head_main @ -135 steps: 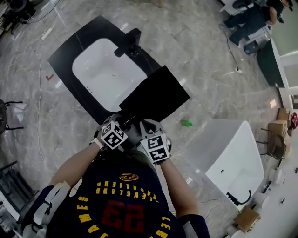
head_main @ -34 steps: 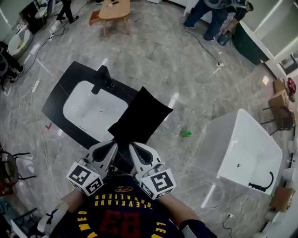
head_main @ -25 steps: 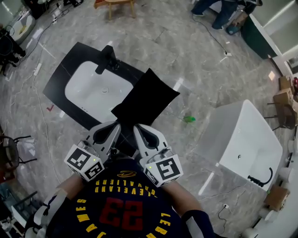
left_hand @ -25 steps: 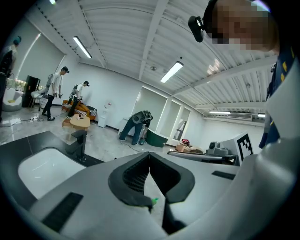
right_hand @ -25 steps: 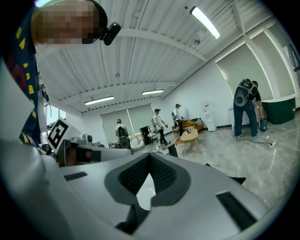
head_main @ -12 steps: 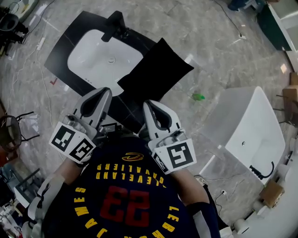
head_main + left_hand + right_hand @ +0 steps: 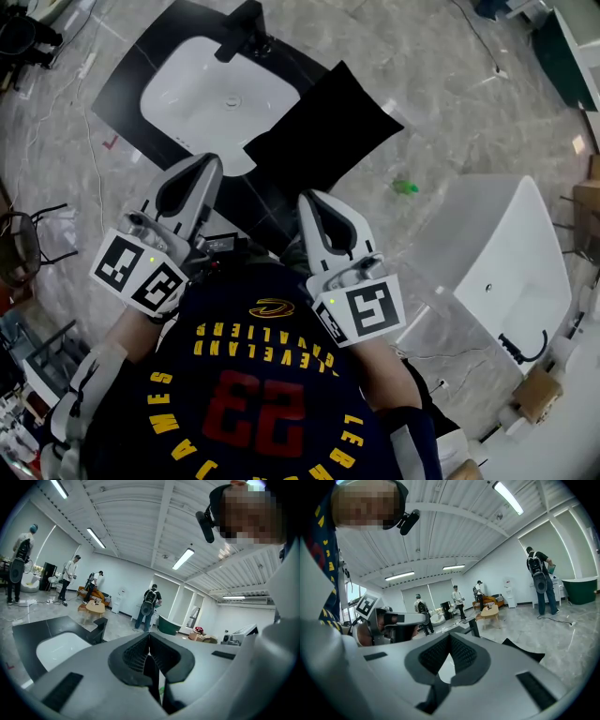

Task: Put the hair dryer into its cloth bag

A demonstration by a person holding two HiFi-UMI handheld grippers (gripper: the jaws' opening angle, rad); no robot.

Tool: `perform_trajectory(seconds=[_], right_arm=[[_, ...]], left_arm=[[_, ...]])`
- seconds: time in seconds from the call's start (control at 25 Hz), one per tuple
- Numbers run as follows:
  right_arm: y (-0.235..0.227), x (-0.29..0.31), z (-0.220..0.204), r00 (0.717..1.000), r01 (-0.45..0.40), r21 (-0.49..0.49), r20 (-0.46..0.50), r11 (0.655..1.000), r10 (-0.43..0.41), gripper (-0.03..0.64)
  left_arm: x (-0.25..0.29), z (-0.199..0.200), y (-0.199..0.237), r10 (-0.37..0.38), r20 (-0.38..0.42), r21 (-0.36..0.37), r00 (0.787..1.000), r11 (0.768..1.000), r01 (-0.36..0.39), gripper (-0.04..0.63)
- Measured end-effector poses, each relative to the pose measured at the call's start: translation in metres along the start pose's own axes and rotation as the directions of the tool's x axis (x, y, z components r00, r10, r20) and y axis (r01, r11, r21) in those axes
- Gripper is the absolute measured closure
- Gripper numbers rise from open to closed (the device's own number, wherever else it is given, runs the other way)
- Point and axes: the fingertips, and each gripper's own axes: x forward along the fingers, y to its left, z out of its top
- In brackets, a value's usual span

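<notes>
Two tools, left tool and right tool, both pressed together; one cloth bag.

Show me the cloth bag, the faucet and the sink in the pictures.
cloth bag (image 7: 323, 127), head view, middle of the flat black fabric.
faucet (image 7: 242, 23), head view, on its black body above the basin.
sink (image 7: 192, 94), head view, bare white basin floor left of the drain.
</notes>
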Motion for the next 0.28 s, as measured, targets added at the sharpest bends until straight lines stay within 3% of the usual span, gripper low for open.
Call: perform_trajectory(seconds=[0.28], right_arm=[[0.0024,0.0011,-0.003,1.0,-0.001,0.004,-0.006,1.0,0.001,0.609]], left_arm=[[-0.0006,-0.0048,0.0011,-0.003,-0.01,-0.005,1.0,1.0,0.003,0.592]])
